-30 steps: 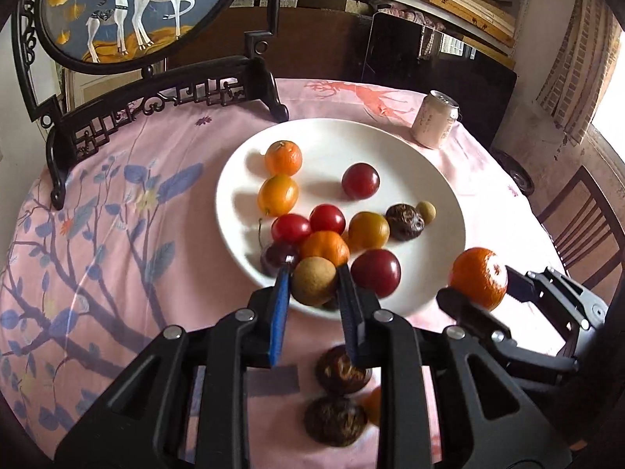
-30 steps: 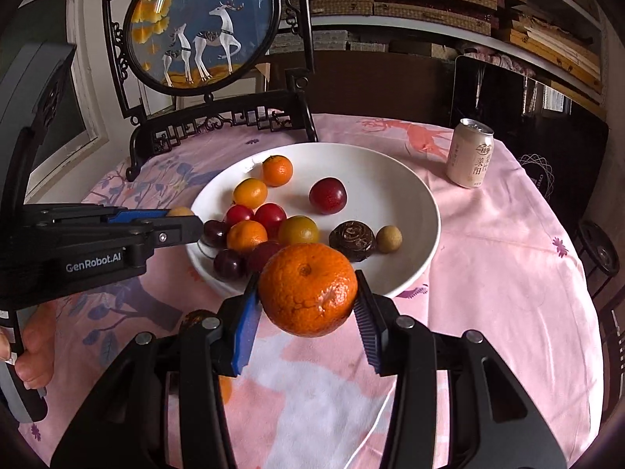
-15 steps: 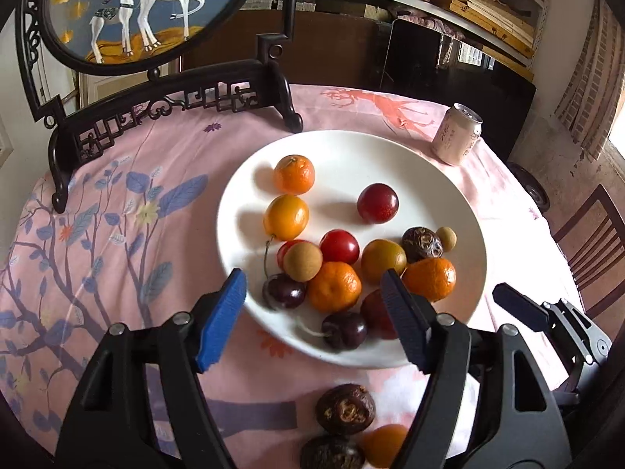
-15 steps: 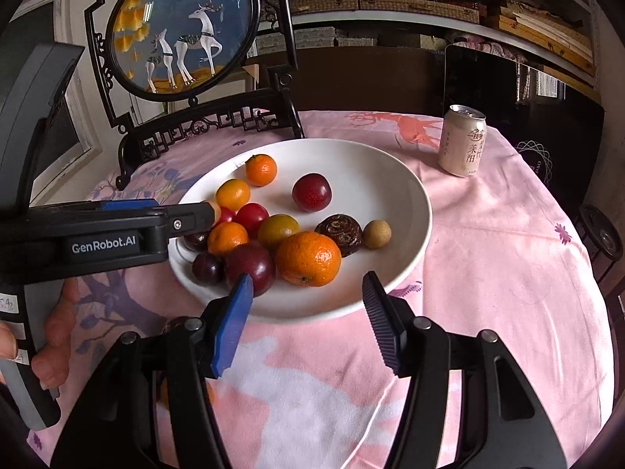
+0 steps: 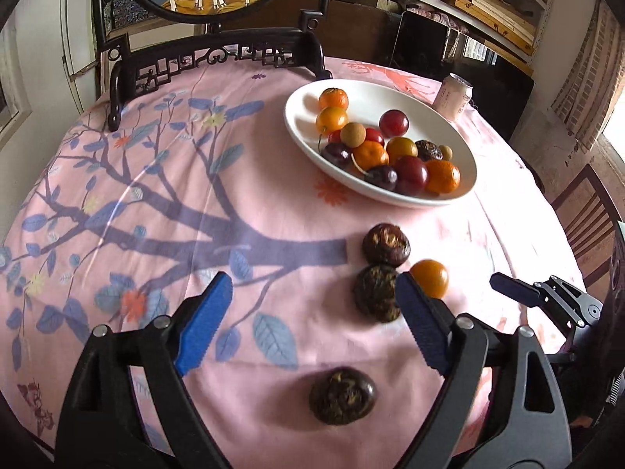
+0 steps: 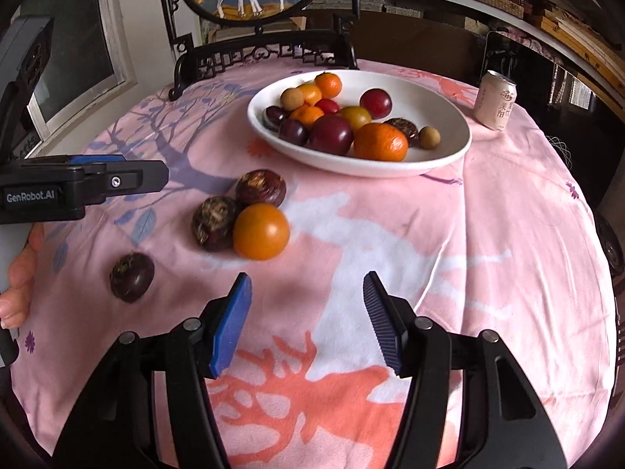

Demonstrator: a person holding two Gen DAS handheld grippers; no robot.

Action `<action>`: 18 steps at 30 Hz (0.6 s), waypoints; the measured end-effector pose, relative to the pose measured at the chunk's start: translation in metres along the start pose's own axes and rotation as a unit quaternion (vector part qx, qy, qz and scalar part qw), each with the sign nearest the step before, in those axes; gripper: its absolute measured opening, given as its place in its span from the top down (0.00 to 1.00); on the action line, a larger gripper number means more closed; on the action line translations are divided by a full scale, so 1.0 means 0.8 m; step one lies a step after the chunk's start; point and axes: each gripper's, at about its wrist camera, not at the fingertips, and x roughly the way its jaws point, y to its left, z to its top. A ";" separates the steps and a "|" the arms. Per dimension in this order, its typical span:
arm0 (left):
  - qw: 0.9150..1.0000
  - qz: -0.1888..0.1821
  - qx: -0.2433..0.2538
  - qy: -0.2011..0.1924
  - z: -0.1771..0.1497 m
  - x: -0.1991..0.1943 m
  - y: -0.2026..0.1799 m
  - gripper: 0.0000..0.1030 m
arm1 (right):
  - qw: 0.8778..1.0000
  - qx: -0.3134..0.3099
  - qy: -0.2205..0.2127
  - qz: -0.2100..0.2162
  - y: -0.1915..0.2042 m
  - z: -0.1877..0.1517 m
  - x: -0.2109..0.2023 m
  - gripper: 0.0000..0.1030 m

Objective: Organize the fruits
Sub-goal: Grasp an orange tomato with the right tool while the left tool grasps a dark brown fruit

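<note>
1. Both grippers hang empty over the table. The left gripper [image 5: 310, 322] has its blue-padded jaws opening wide with nothing between them, and the right gripper [image 6: 306, 320] stands about half open, also empty.
2. Most fruit already lies in the shallow white oval plate [image 5: 300, 133], upper right of centre in the left wrist view. Four pieces remain on the pink flower-printed tablecloth [image 5: 156, 195]: a smooth orange round fruit [image 6: 261, 230], two dark wrinkled brown fruits [image 6: 261, 187] [image 6: 213, 219] touching it in a cluster, and a third dark wrinkled fruit [image 5: 343, 395] lying alone, low in the left view, nearer than the left pads.
3. Likely risks:
   - The clustered three touch one another, so a jaw coming down on one would probably nudge its neighbours and set the round ones rolling across the cloth.
   - The orange fruit sits just behind the left gripper's right pad [image 5: 424, 328] in that view; a sideways sweep could knock it.
   - Both grippers are near the same cluster, the right one's tip at the right edge of the left view, so reaching together may make them collide.
   - The plate's near side is heaped, and another fruit dropped there could bounce over the low rim.
4. Open room: bare cloth spreads across the left of the left view and the lower right of the right view. A pale drinks can [image 6: 496, 101] stands beyond the plate, well apart.
</note>
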 end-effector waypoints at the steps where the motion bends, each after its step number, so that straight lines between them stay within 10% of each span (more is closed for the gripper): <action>1: 1.000 -0.002 0.002 0.003 -0.008 -0.002 0.001 0.15 | 1.000 -0.008 0.006 0.000 0.006 -0.003 0.004 0.42; 10: 1.000 -0.021 -0.008 0.019 -0.053 -0.017 0.017 0.14 | 1.000 -0.023 0.015 -0.003 0.025 0.021 0.040 0.43; 18: 0.999 -0.030 0.006 0.041 -0.072 -0.014 0.010 0.14 | 1.000 -0.022 0.008 0.013 0.028 0.039 0.053 0.64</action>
